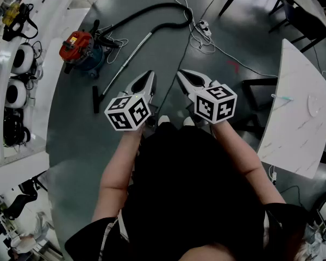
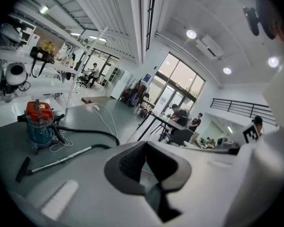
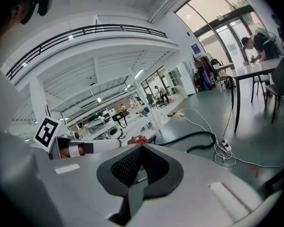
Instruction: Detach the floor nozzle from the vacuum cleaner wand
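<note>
Mid-frame in the head view: left gripper (image 1: 150, 75) and right gripper (image 1: 180, 73), side by side, each with jaws pressed together on nothing (plain in both gripper views). Left of centre, flat on the floor: nozzle (image 1: 95, 99), joined to the wand (image 1: 125, 64), slanting up-right toward the hose (image 1: 157, 5). Upper left: red-topped vacuum (image 1: 79, 50). All well apart from both grippers. Lower left of the left gripper view: same nozzle (image 2: 22, 168).
</note>
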